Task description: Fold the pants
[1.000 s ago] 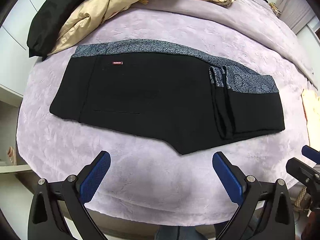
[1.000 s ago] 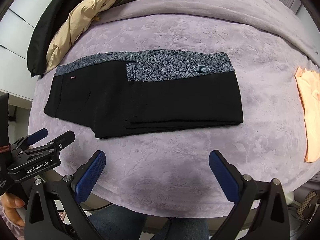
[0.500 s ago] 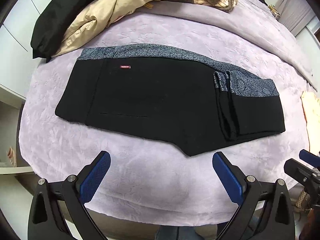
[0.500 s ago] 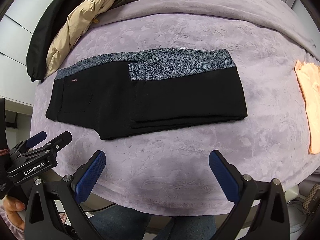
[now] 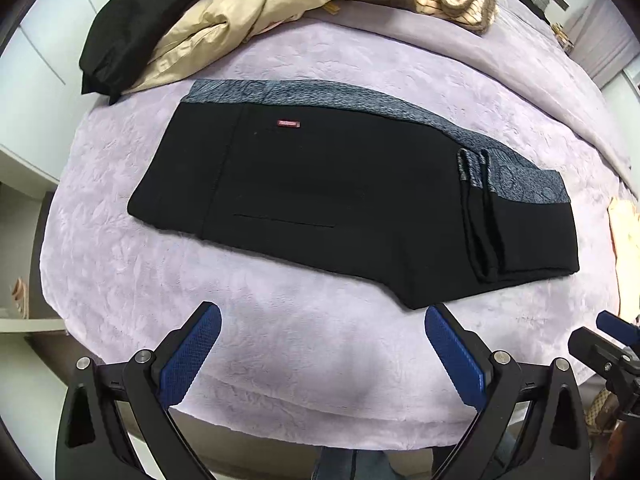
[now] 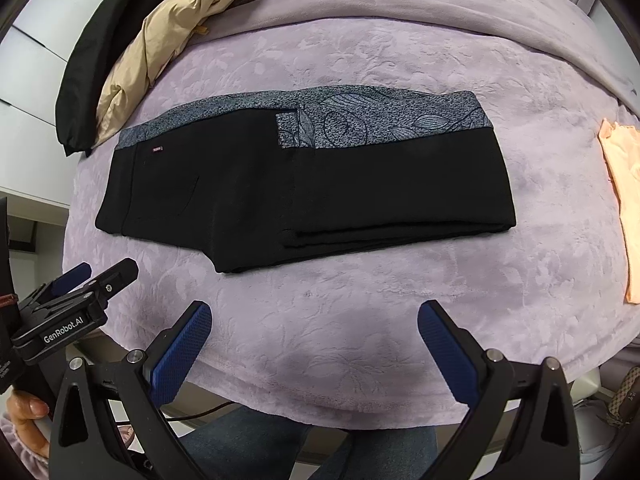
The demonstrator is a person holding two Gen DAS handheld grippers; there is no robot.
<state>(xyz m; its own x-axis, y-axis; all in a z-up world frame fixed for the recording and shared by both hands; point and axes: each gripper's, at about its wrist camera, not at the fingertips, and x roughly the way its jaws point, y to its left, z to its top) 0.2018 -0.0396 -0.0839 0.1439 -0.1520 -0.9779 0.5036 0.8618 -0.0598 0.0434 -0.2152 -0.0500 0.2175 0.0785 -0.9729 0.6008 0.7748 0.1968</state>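
Both pairs of blue-padded fingers are spread wide with nothing between them: the left gripper [image 5: 322, 354] and right gripper [image 6: 314, 350] hover over the near edge of the lilac blanket [image 6: 360, 300]. The black pants [image 6: 304, 184] lie folded mid-blanket, patterned grey band along the far side. A beige jacket [image 5: 256, 12] lies far left, a peach cloth [image 6: 622, 200] at right.

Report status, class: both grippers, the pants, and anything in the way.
Left gripper open, right gripper open, both short of the cloth. Black pants flat on the bed, legs folded over once. Peach cloth lies apart, right.
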